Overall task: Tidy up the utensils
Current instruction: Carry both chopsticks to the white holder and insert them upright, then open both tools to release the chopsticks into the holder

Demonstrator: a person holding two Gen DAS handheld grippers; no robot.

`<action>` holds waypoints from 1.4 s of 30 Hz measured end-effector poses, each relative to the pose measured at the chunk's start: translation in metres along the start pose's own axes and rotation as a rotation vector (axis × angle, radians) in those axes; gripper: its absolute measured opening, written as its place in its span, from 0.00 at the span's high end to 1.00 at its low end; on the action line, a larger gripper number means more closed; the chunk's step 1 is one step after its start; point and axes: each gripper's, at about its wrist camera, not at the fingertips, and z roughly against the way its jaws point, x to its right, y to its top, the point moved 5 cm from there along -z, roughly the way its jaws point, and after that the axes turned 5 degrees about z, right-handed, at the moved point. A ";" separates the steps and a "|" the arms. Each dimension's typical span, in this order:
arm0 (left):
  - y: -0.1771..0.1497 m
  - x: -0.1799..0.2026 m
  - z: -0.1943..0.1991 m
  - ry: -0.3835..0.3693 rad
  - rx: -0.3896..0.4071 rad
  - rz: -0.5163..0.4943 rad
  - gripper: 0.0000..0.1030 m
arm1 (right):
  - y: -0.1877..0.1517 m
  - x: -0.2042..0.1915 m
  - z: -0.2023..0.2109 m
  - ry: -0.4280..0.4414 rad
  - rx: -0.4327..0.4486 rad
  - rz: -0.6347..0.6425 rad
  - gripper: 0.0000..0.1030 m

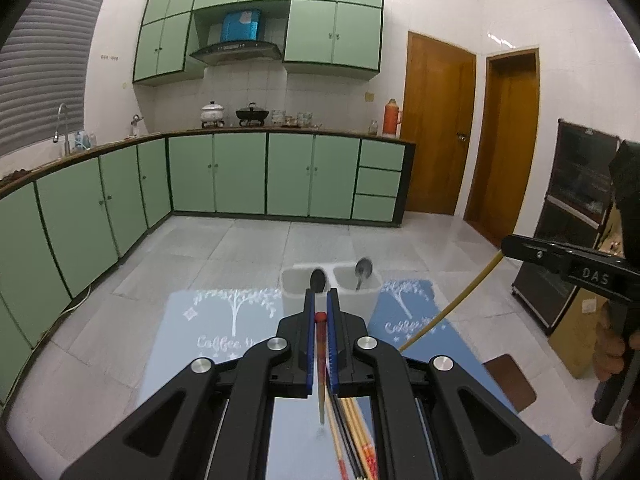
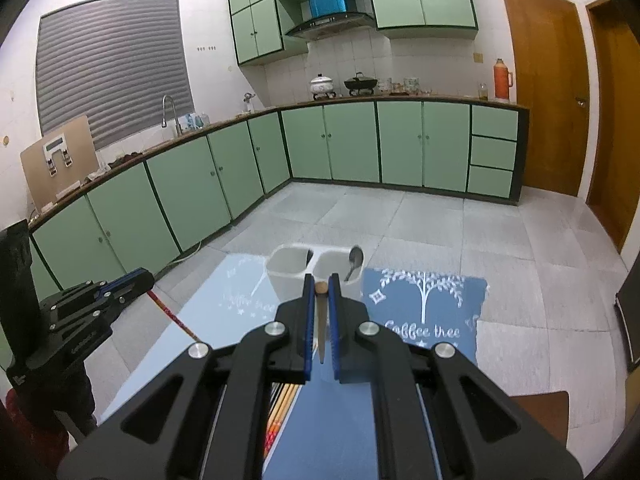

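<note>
My left gripper (image 1: 320, 300) is shut on a red-ended chopstick (image 1: 321, 354) and holds it above the table, just short of the white two-compartment holder (image 1: 294, 286). My right gripper (image 2: 320, 284) is shut on a tan wooden chopstick (image 2: 321, 320), also just short of the holder (image 2: 286, 276). A black spoon (image 1: 318, 279) stands in the left compartment and a metal spoon (image 1: 363, 271) in the right one. Several loose chopsticks (image 1: 352, 440) lie on the table below the grippers. The right gripper (image 1: 510, 246) with its yellowish chopstick (image 1: 452, 308) shows in the left wrist view.
Two blue "Coffee tree" placemats (image 2: 424, 308) lie on the table under and beside the holder. Green kitchen cabinets (image 2: 340, 144) and a tiled floor lie beyond the table. A brown coaster (image 1: 510, 380) lies at the right.
</note>
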 end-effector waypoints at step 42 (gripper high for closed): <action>0.075 -0.002 -0.101 0.057 0.092 -0.017 0.60 | 0.050 0.051 -0.088 -0.066 0.039 -0.065 0.57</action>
